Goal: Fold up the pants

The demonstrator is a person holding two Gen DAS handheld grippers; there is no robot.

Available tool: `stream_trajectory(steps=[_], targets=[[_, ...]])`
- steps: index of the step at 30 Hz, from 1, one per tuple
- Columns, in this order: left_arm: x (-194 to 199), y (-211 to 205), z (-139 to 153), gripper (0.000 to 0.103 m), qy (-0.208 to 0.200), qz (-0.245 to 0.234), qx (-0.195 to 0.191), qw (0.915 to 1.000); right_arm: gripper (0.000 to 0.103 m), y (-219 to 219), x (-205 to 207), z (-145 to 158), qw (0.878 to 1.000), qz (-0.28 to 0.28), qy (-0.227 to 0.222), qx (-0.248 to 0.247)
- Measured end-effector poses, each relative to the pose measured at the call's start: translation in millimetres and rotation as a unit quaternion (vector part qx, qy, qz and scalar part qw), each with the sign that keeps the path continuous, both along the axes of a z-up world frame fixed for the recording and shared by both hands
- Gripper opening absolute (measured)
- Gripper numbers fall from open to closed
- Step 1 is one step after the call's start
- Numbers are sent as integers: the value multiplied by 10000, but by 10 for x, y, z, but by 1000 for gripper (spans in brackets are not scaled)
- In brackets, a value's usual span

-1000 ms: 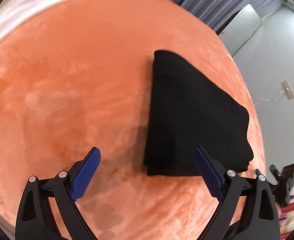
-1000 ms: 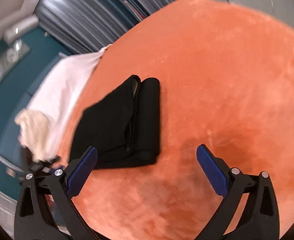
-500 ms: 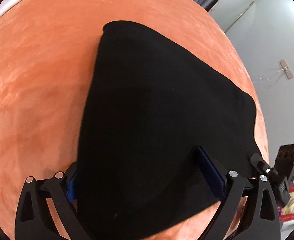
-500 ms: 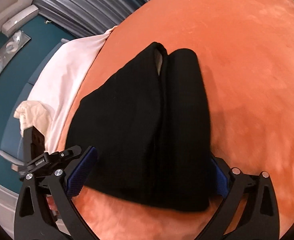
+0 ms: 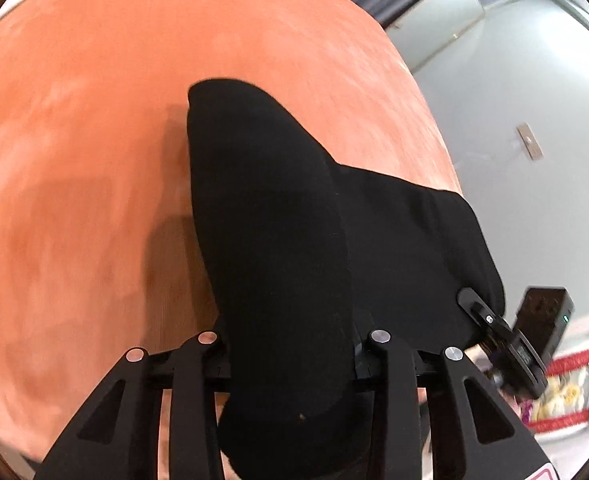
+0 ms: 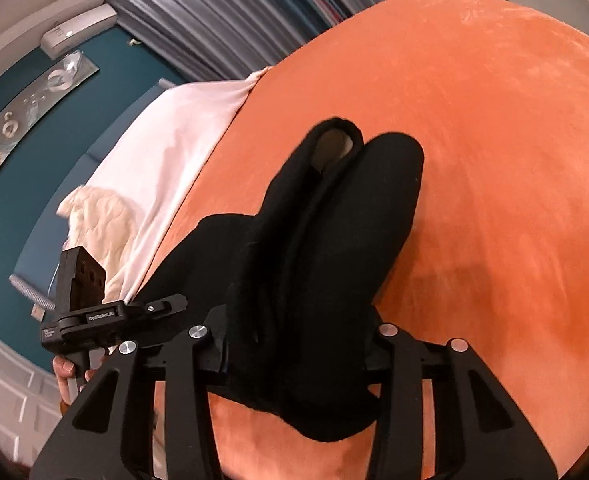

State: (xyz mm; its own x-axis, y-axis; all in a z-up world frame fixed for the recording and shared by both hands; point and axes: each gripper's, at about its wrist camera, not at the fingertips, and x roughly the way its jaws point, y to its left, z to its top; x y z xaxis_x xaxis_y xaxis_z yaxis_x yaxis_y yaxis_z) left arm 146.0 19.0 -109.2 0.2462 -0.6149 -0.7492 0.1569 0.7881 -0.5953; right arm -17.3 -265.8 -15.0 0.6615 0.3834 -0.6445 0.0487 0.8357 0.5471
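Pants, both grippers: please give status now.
Left gripper shut on pants. Right gripper shut on pants too. Pants folded, bunched, on orange blanket. Nothing in the way.

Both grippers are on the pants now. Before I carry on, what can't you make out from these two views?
- Left gripper pads, left view: buried under the black pants.
- Right gripper pads, right view: covered by the same cloth.
- Near hem, both views: cut off behind the gripper frames.
- How many layers each grip holds: black folds merge.
- Orange blanket, left view: blurred.
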Motion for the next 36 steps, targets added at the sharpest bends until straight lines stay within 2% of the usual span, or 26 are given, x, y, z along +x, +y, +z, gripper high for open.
stream_trajectory(steps=[3, 5, 8, 10, 12, 16, 18, 22, 25, 27, 28, 30, 31, 34, 35, 36], targets=[[-425, 19, -114, 33, -20, -54, 124, 9999, 40, 67, -446, -171, 9996, -8, 279, -28], [-574, 24, -217, 33, -46, -1, 139, 9999, 40, 82, -613, -308, 9991, -112, 413, -25], [-554, -2, -178, 33, -191, 128, 166, 9996, 40, 0, -679, -440, 9982, -341, 357, 346], [-469, -21, -20, 32, -333, 147, 259, 9990, 40, 24, -579, -287, 9991, -336, 220, 167], [-322, -99, 290, 32, -762, 40, 334, 9965, 40, 49, -461, -30, 9997, -228, -64, 38], [297, -223, 849, 32, -1366, -26, 132, 9905, 39, 10, -6, 495, 9976, -33, -668, -181], [542, -228, 1080, 32, -1721, 66, 174, 9849, 40, -36, 387, 779, 9942, 40, -1024, -320], [1296, -301, 1576, 32, -2598, 290, 282, 9648, 39, -146, 1203, 1198, 9831, 103, -1734, -574], [1921, -335, 1688, 33, -2968, 464, 225, 9535, 39, -285, 1910, 1298, 9778, 45, -2038, -480], [2309, -325, 1614, 34, -3034, 565, 122, 9511, 40, -391, 2360, 1228, 9766, -71, -2118, -364], [2611, -346, 1485, 36, -3016, 627, 105, 9513, 40, -448, 2610, 1134, 9761, -116, -2143, -346], [3049, -466, 1222, 37, -2850, 674, 137, 9560, 40, -560, 2956, 904, 9779, -219, -2059, -281], [3260, -500, 1047, 38, -2723, 686, 164, 9596, 40, -640, 3197, 672, 9811, -294, -1901, -206], [3867, -609, 166, 41, -2031, 672, 421, 9759, 43, -852, 3619, -22, 9912, -481, -1222, -137], [4027, -639, -232, 44, -1655, 651, 723, 9814, 49, -904, 3784, -406, 9958, -521, -721, -207], [4055, -619, -529, 68, -1547, 675, 990, 9807, 60, -939, 3872, -739, 9976, -549, -299, -287]])
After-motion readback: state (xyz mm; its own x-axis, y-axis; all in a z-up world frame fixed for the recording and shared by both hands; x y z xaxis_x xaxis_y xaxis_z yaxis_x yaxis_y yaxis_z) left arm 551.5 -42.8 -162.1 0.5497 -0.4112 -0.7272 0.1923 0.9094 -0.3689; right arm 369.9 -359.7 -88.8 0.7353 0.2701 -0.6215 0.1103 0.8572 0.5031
